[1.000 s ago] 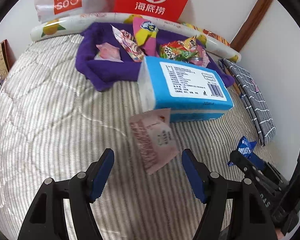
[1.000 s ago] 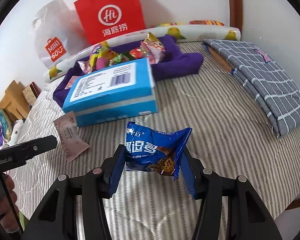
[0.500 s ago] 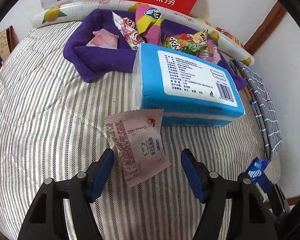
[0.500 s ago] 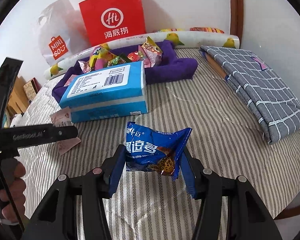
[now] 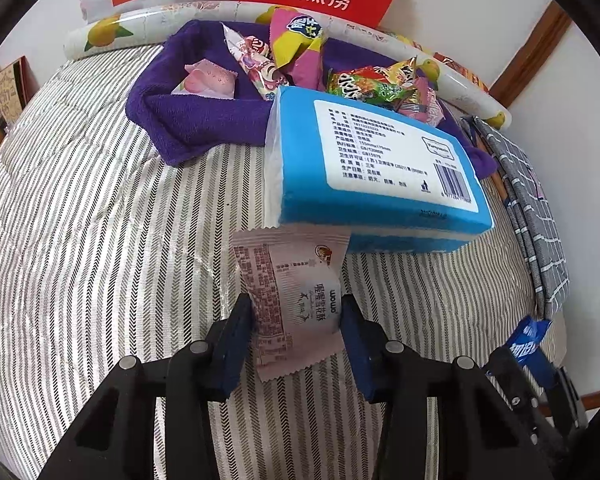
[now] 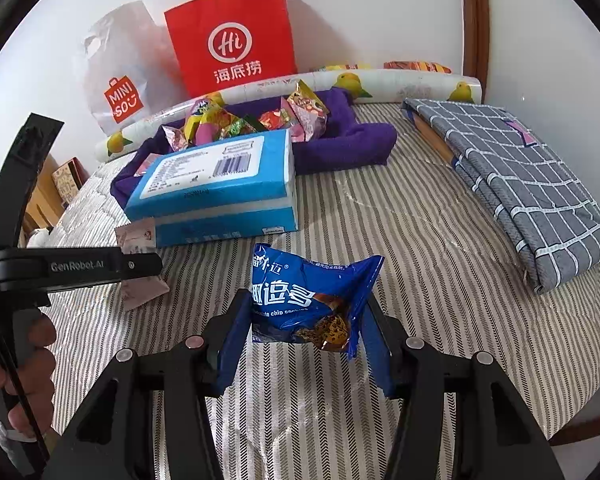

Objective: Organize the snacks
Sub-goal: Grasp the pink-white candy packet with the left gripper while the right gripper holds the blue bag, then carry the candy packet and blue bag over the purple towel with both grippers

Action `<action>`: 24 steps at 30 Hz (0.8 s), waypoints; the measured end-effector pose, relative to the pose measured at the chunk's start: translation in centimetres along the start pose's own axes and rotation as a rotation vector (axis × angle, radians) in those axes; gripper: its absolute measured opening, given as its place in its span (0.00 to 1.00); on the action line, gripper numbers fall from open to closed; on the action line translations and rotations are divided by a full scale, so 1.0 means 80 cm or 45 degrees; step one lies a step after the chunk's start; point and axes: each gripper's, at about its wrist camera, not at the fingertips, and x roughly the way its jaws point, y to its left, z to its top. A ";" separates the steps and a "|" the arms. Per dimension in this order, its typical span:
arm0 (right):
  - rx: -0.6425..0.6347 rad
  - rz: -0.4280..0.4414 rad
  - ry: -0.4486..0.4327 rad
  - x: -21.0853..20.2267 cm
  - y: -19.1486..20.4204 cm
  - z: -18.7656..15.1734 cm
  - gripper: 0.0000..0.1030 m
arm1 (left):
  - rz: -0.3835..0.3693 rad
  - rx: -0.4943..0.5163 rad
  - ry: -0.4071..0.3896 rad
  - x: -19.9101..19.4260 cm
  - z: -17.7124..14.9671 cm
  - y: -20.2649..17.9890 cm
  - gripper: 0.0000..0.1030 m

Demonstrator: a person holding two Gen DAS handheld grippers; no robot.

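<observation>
My left gripper [image 5: 296,316] is shut on a pale pink snack packet [image 5: 292,292] that lies on the striped bed cover in front of a blue tissue pack [image 5: 376,176]. My right gripper [image 6: 304,320] is shut on a blue chocolate chip cookie packet [image 6: 312,300] and holds it above the bed. The cookie packet also shows at the right edge of the left wrist view [image 5: 528,338]. A purple towel [image 5: 204,120] behind the tissue pack holds several bright snack packets [image 5: 268,64]. In the right wrist view the left gripper [image 6: 100,266] covers part of the pink packet [image 6: 138,236].
A folded grey checked cloth [image 6: 512,184] lies at the right of the bed. A lemon-print roll [image 6: 380,84], a red paper bag [image 6: 236,36] and a white Miniso bag [image 6: 120,80] stand along the wall. The tissue pack [image 6: 220,184] sits mid-bed.
My left gripper has moved forward over the pink packet and closed on it. My right gripper has kept hold of the blue cookie packet and lifted back a little.
</observation>
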 end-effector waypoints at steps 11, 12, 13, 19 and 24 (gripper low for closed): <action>-0.031 -0.009 -0.025 -0.016 0.010 -0.003 0.52 | -0.096 0.090 -0.079 -0.038 -0.025 -0.003 0.36; -0.037 -0.013 -0.028 -0.019 0.012 -0.003 0.52 | -0.109 0.098 -0.087 -0.043 -0.027 -0.004 0.35; -0.040 -0.014 -0.031 -0.021 0.013 -0.003 0.52 | -0.117 0.106 -0.097 -0.047 -0.028 -0.006 0.35; -0.070 -0.024 -0.042 -0.038 0.022 0.001 0.52 | -0.175 0.145 -0.142 -0.077 -0.029 -0.015 0.35; -0.088 -0.023 -0.044 -0.053 0.031 0.007 0.52 | -0.209 0.166 -0.169 -0.098 -0.022 -0.019 0.35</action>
